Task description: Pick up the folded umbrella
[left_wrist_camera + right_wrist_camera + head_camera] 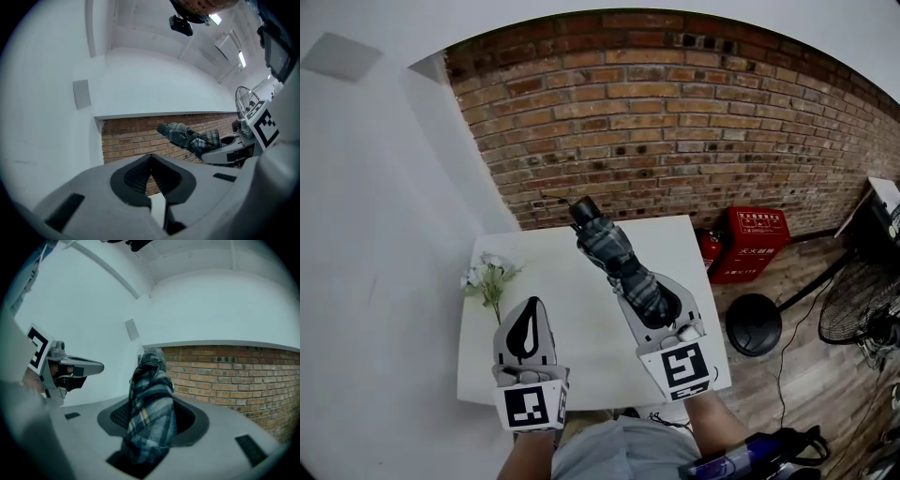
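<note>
The folded umbrella (623, 262), wrapped in dark plaid fabric, is held off the white table (572, 328) with its black tip aimed at the brick wall. My right gripper (647, 289) is shut on its handle end. In the right gripper view the umbrella (150, 413) fills the gap between the jaws and sticks out ahead of them. My left gripper (532, 305) hovers to the left over the table, shut, with nothing between its tips. In the left gripper view its jaws (150, 159) meet, and the umbrella (187, 136) shows off to the right in the right gripper (234, 147).
A small bunch of white flowers (490, 277) lies at the table's left edge. A red fire-extinguisher box (755, 239) stands by the brick wall (675, 112) on the right. A black round stand base (754, 323) and a floor fan (853, 309) are on the wooden floor.
</note>
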